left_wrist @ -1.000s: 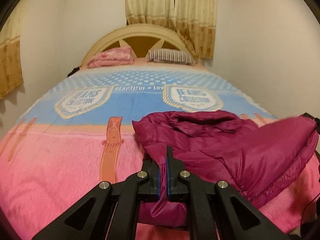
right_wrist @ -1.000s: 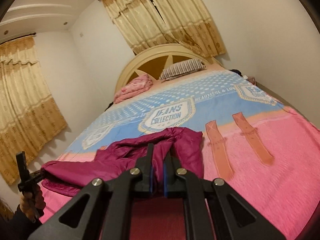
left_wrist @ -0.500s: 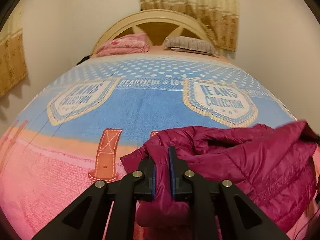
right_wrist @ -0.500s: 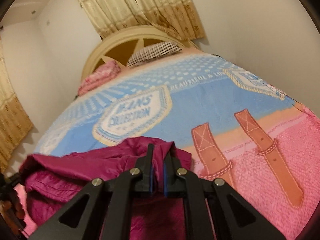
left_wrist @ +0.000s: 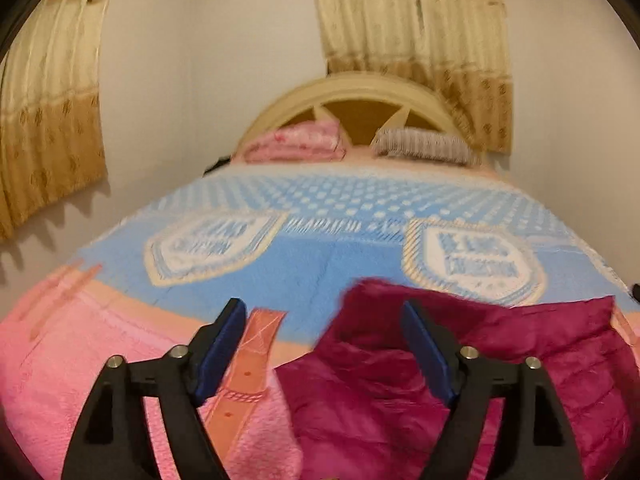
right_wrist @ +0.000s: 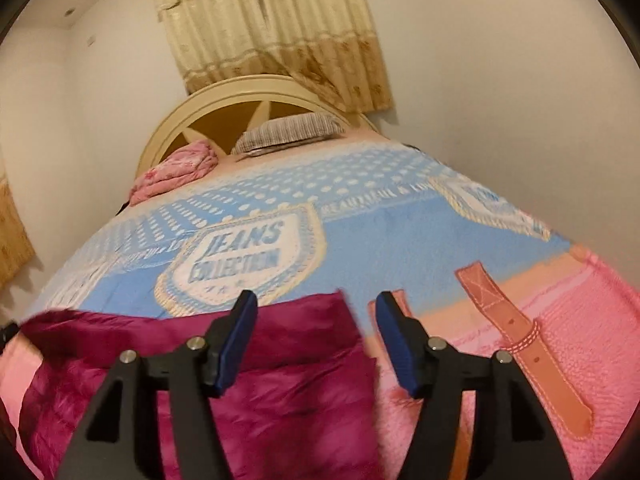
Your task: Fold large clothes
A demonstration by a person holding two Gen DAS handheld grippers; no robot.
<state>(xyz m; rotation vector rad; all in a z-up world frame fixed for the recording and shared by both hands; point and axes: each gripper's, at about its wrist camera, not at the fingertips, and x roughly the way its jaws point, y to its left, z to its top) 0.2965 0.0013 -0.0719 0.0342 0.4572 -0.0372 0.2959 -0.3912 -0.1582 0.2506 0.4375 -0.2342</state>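
Magenta jacket (left_wrist: 500,364) lying on the bed (left_wrist: 120,344)
Left hand-held gripper (left_wrist: 324,344) and right hand-held gripper (right_wrist: 314,336) both opening wide, pinching nothing.

Left gripper (left_wrist: 323,322): matte black plastic frame w/ triangular cut-outs in each arm, two silver round screw heads per side, dark blue flat pads (left_wrist: 222,350) on the inner faces of both fingers. Right gripper (right_wrist: 316,314): same build, black frame, silver screws, blue pads (right_wrist: 236,340). No cables or markings visible on either unit.
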